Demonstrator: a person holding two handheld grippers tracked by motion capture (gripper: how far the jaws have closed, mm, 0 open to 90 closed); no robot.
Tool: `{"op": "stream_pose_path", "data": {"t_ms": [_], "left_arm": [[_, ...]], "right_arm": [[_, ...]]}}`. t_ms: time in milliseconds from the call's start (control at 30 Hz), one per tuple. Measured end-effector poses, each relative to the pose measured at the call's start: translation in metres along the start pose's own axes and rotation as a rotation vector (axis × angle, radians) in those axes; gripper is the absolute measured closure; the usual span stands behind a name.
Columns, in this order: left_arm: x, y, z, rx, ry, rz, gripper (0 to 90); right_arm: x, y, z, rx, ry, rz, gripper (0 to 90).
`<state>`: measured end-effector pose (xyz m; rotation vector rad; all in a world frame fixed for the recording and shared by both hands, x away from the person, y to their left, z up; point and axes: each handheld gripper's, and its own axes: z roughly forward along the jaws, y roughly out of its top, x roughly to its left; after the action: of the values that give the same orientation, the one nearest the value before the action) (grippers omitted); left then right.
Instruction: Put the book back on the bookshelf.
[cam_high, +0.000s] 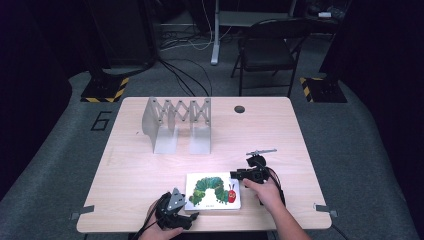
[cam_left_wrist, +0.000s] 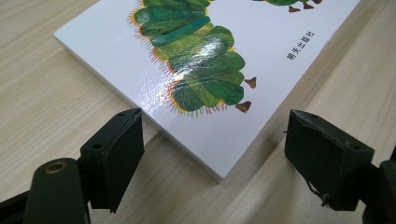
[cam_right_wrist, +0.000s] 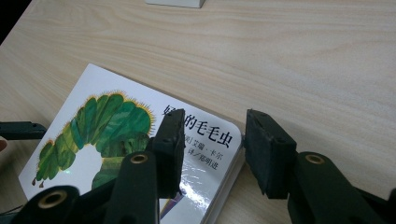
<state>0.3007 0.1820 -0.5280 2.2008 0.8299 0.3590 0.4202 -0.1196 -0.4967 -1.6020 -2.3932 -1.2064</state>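
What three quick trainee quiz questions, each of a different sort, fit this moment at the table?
1. True or false: the book lies flat on the table.
2. Which corner of the book sits between the jaws of the right hand-held gripper? A) the one by the printed title B) the one by the caterpillar's tail
3. Fill in: the metal rack stands ___ the book in the high view.

Key: 1 true. 2 A; one jaw is over the cover, the other beyond the edge, not pressing. 3 behind, apart from it. The left hand-held gripper straddles another corner, open.
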Motion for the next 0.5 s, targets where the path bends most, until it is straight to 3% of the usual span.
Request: {"op": "stream_pose_path", "data": {"t_ms": [200, 500], "left_arm": [[-0.001, 0.001, 0.001, 0.006, 0.003, 0.004, 17.1], [-0.003, 0.001, 0.003, 0.004, 0.038, -0.028, 12.1]], "right_arm": [[0.002, 0.000, -0.005, -0.007, 0.008, 0.011, 58.6], [0.008, 0.001, -0.013, -0.033, 0.044, 0.007, 59.1]]}}
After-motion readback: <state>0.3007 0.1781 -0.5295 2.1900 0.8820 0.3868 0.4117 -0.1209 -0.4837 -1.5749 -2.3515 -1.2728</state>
